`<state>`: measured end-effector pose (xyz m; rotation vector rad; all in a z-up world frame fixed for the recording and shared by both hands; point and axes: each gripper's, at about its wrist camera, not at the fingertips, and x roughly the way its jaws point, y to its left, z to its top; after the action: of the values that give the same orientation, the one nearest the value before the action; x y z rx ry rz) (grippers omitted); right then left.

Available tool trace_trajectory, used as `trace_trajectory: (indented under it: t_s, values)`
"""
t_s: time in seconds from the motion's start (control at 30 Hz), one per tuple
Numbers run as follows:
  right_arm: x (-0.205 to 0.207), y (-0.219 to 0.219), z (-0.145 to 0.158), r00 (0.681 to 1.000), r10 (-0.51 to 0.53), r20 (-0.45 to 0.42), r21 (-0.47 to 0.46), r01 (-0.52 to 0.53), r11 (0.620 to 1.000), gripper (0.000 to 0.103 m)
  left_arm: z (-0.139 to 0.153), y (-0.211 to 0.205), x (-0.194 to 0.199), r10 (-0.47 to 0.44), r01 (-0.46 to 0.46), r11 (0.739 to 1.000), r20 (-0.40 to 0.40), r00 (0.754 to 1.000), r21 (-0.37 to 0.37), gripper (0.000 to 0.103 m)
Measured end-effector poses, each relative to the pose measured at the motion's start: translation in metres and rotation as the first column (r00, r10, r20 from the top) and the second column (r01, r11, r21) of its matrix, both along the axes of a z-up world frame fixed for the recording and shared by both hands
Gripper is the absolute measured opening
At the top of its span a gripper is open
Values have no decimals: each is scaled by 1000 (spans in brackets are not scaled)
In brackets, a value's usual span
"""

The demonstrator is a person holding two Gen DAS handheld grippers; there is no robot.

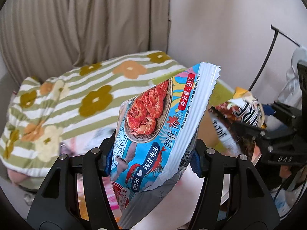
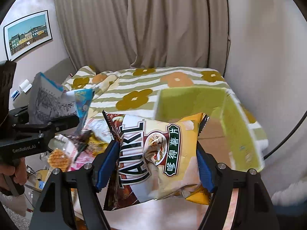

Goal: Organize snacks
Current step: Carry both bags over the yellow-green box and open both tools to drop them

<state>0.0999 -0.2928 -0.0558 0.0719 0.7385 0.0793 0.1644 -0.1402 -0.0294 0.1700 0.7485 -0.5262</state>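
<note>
Blue Oishi shrimp-cracker packet (image 1: 153, 134) held upright and tilted, pinched between the blue pads of the left gripper (image 1: 152, 159). Yellow-and-brown potato chip bag (image 2: 159, 159) pinched between the pads of the right gripper (image 2: 156, 164), lifted in front of a green-walled cardboard box (image 2: 239, 126). More snack packets (image 2: 76, 151), one a waffle, lie piled low at left. Behind: bed with striped flower-print blanket (image 1: 76, 95), beige curtain (image 2: 153, 28), framed picture (image 2: 27, 34) on the wall.

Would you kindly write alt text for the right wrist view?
The right tool grips a yellow potato chip bag above a green-sided box, before a floral striped blanket. At left, the left tool holds a blue snack packet.
</note>
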Motion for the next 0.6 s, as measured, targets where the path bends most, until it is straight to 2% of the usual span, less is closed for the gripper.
trace_trajectory:
  t_s: [0.17, 0.33, 0.6]
  values:
    - [15, -61, 3, 1000, 16, -3, -18, -16, 1000, 71, -4, -76, 21, 10, -11, 1000, -43, 999, -22, 57]
    - [30, -111, -5, 999, 25, -40, -9, -26, 1000, 71, -25, -139, 43, 33, -36, 999, -132, 991, -18, 57]
    - [52, -157, -20, 996, 11, -87, 45, -7, 999, 71, -71, -191, 68, 50, -31, 996, -234, 971, 84, 58]
